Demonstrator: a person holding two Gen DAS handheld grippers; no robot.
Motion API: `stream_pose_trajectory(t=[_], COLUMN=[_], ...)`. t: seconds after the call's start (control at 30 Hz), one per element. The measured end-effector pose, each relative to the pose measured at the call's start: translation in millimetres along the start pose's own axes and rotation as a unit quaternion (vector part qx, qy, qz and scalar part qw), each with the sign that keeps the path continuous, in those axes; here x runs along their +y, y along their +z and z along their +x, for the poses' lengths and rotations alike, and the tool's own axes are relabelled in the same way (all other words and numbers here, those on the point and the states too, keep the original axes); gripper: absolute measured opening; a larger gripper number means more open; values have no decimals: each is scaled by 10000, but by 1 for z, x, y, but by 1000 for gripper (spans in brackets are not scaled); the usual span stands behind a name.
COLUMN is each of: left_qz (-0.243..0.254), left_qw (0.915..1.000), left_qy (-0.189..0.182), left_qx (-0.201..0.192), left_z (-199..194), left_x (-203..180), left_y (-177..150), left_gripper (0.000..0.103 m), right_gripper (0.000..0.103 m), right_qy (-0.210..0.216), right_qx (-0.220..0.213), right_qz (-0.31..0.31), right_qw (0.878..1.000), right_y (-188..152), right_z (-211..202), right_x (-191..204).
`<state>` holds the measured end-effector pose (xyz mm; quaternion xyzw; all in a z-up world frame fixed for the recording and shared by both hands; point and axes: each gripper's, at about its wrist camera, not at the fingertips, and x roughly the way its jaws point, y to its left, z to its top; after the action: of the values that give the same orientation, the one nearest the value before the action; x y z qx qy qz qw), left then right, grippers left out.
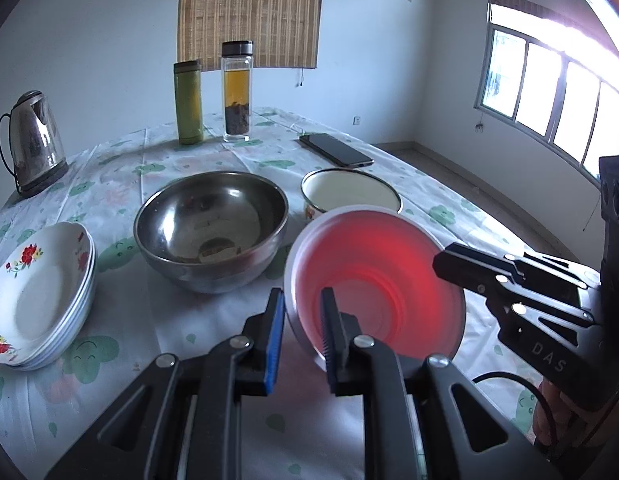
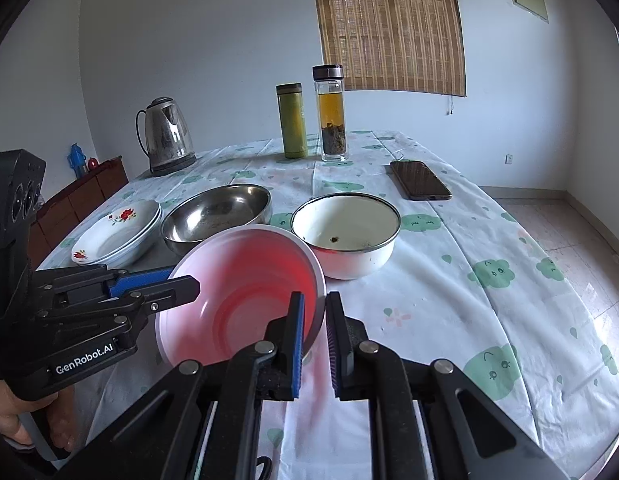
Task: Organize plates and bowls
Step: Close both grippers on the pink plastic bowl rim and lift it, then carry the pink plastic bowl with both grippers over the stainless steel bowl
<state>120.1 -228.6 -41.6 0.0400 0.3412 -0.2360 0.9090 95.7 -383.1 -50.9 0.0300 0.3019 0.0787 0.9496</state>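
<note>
A red plastic bowl with a pale rim (image 1: 373, 280) (image 2: 245, 296) hangs tilted over the flowered tablecloth, held from both sides. My left gripper (image 1: 301, 300) (image 2: 181, 280) is shut on its left rim, one finger inside the bowl and one outside. My right gripper (image 2: 315, 304) (image 1: 449, 264) is shut on the opposite rim in the same way. Behind the bowl stand a steel bowl (image 1: 211, 232) (image 2: 217, 216) and a white enamel bowl (image 1: 349, 192) (image 2: 345, 232). A stack of flowered plates (image 1: 37, 296) (image 2: 117, 232) lies at the left.
At the back of the table stand a steel kettle (image 1: 33, 144) (image 2: 167, 136), a green flask (image 1: 188, 102) (image 2: 292, 120) and a glass tea bottle (image 1: 237, 92) (image 2: 331, 116). A dark phone (image 1: 335, 150) (image 2: 420, 180) lies at the back right. The table drops off to the floor on the right.
</note>
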Motion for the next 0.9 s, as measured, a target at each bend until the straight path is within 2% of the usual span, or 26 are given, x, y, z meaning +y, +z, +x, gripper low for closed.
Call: stream_pose_trajectory(t=[0.47, 0.9], left_qz=[28, -47], left_qw=[9997, 9981], left_qy=[14, 90], left_qx=[-250, -608], left_z=[-11, -32], left_x=[3, 17], left_y=[3, 27], left_gripper=[15, 15], right_gripper=[12, 12], right_qy=[63, 191], right_qx=[-269, -431], right_qz=[-50, -226], right_qw=[9996, 9986], right_y=[7, 23], right_z=[-11, -18], right_x=[9, 20])
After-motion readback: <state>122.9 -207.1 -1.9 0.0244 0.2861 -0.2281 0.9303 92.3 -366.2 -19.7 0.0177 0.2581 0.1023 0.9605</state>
